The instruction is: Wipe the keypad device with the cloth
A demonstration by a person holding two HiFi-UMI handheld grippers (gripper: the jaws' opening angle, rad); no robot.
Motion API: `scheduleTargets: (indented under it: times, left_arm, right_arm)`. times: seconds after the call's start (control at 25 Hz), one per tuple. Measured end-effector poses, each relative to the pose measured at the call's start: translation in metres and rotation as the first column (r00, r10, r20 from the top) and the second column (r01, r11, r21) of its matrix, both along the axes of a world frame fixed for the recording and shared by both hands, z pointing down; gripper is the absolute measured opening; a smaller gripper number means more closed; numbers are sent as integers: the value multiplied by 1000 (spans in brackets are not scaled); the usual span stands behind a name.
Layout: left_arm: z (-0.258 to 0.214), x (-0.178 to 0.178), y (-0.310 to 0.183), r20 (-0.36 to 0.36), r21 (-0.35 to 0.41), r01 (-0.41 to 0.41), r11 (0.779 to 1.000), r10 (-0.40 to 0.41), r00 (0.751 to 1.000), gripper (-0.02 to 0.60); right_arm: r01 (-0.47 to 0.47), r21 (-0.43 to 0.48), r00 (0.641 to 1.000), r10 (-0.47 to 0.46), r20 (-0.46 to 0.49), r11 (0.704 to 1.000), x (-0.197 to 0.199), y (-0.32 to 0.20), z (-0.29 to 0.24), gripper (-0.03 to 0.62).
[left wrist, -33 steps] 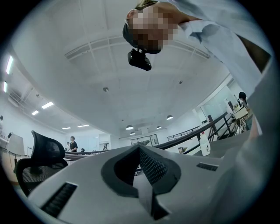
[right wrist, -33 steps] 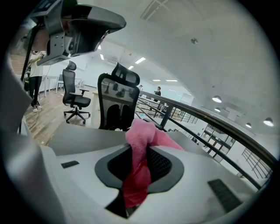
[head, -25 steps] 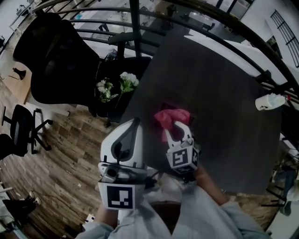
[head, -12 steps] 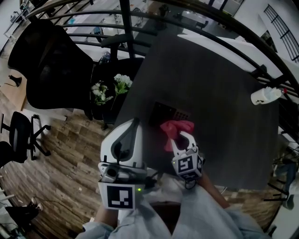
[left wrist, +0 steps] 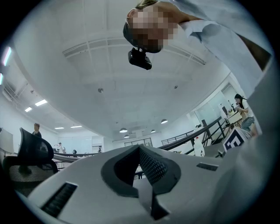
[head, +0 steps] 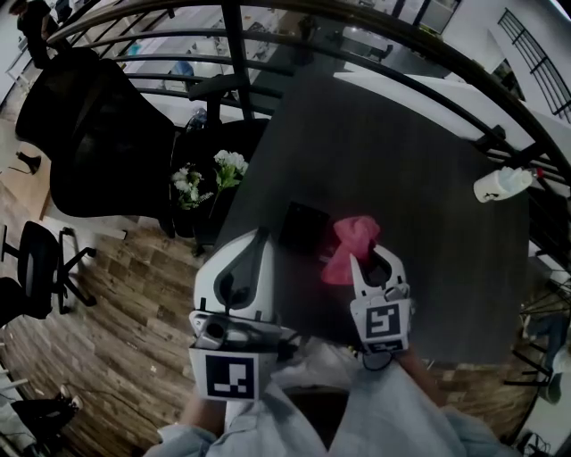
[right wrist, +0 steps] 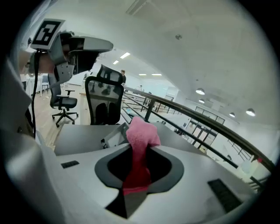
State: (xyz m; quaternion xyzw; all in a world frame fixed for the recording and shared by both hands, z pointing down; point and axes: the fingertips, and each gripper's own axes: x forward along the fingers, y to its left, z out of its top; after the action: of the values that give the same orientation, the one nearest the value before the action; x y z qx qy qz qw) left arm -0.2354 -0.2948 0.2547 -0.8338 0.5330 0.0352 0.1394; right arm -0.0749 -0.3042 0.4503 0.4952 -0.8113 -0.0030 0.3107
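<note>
In the head view a dark square keypad device lies on the grey table near its left edge. To its right my right gripper is shut on a pink cloth, which bunches up just off the device. In the right gripper view the pink cloth stands clamped between the jaws, and the keypad device shows behind it. My left gripper is held up off the table's left edge with its jaws closed together and nothing in them; its own view looks up at the ceiling.
A white bottle lies at the table's right edge. A black office chair and white flowers stand left of the table. A dark railing curves along the far side. Wood floor lies below left.
My right gripper has carried the pink cloth rightward, off the keypad device, which now lies uncovered. The left gripper has stayed put.
</note>
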Motion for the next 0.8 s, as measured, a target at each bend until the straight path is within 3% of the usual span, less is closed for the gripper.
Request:
scheduleTargets:
  times: [0.24, 0.44, 0.8]
  left_arm:
    - [-1, 1, -1, 3, 4, -2, 1000, 2, 1000, 3]
    - [-1, 0, -2, 4, 3, 2, 1000, -2, 1000, 3]
    - [3, -8, -1, 20, -12, 17, 1000, -17, 1000, 3]
  right_arm:
    - [77, 114, 994, -68, -80, 990, -19, -33, -37, 84]
    - [197, 194, 968, -160, -191, 961, -47, -57, -41, 84]
    - [231, 128, 970, -217, -113, 965, -84, -83, -23, 83]
